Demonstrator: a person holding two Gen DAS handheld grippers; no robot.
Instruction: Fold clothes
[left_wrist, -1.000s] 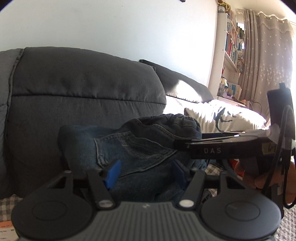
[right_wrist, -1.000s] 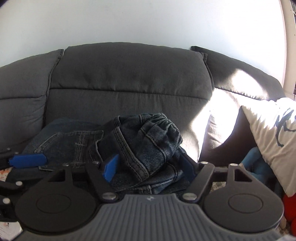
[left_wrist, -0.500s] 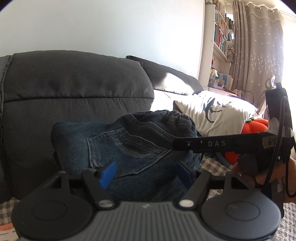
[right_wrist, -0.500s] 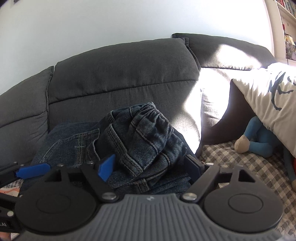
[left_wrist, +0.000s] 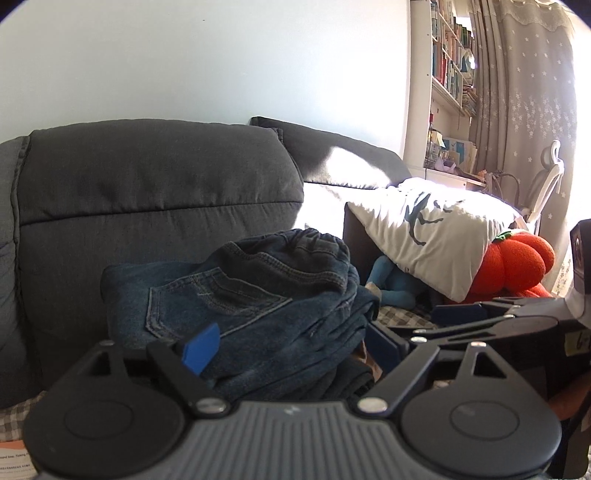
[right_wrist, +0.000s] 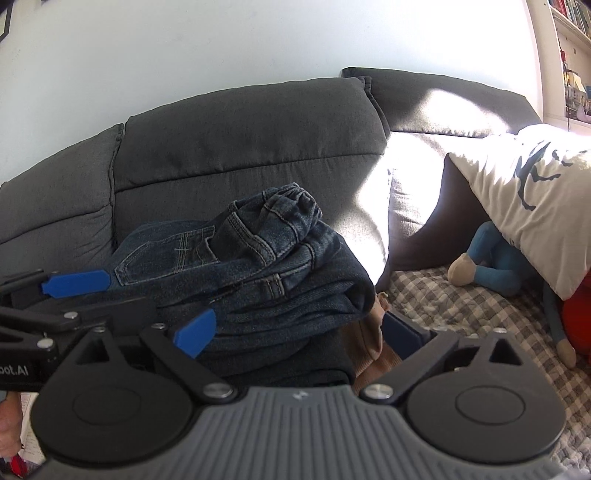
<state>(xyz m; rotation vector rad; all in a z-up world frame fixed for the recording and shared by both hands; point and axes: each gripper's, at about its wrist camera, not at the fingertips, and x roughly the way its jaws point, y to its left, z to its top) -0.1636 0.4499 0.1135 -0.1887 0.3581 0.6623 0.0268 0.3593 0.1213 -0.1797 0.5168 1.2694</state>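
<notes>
While spread, both tools face jeans (left_wrist: 258, 295).

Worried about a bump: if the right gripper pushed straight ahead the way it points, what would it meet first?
Most likely the folded dark blue denim jeans topping the stack between the open right gripper's just-widened fingers; then the dark grey sofa backrest. Depth is uncertain.

One jeans (left_wrist: 258, 295), one pillow (left_wrist: 436, 236), two plush toys (left_wrist: 517, 262).
</notes>
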